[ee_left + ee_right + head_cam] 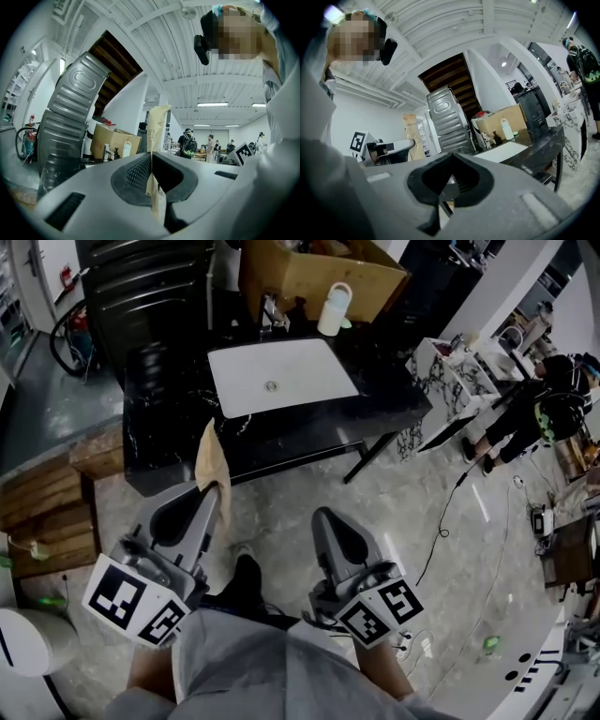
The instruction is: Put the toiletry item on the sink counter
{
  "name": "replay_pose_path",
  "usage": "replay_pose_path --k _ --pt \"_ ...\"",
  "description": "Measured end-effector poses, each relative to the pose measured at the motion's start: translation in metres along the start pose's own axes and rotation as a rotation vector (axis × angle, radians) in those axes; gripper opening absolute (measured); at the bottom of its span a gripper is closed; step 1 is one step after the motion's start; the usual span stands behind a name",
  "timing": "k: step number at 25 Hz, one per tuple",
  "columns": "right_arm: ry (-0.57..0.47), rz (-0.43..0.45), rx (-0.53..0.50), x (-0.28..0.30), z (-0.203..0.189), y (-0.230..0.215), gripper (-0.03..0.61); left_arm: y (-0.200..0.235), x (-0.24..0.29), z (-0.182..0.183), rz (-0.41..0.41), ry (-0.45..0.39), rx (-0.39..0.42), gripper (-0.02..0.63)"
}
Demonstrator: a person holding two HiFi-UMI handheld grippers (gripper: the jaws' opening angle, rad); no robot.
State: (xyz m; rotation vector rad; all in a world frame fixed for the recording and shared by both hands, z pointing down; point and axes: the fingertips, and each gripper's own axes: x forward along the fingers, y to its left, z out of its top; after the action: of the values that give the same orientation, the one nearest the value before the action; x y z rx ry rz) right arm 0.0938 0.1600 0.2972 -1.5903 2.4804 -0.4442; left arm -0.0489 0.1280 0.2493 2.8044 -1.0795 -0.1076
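Note:
A flat tan toiletry sachet stands upright in my left gripper, whose jaws are shut on its lower part. The left gripper view shows the sachet pinched edge-on between the pads of that gripper. Ahead lies the black marble sink counter with a white basin, still a step away. My right gripper is level beside the left one, shut and holding nothing. In the right gripper view its jaws meet at the tips, and the sachet shows off to the left.
A faucet, a white bottle and a cardboard box stand at the counter's back. A small marble table and a person with a backpack are right. Wooden steps lie left; cables cross the floor.

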Motion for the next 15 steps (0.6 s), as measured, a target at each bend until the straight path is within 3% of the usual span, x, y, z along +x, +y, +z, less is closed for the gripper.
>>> replay_pose_path --k 15 --pt "-0.014 -0.013 -0.004 0.114 0.041 -0.056 -0.002 0.091 0.103 0.028 -0.02 -0.015 0.008 0.009"
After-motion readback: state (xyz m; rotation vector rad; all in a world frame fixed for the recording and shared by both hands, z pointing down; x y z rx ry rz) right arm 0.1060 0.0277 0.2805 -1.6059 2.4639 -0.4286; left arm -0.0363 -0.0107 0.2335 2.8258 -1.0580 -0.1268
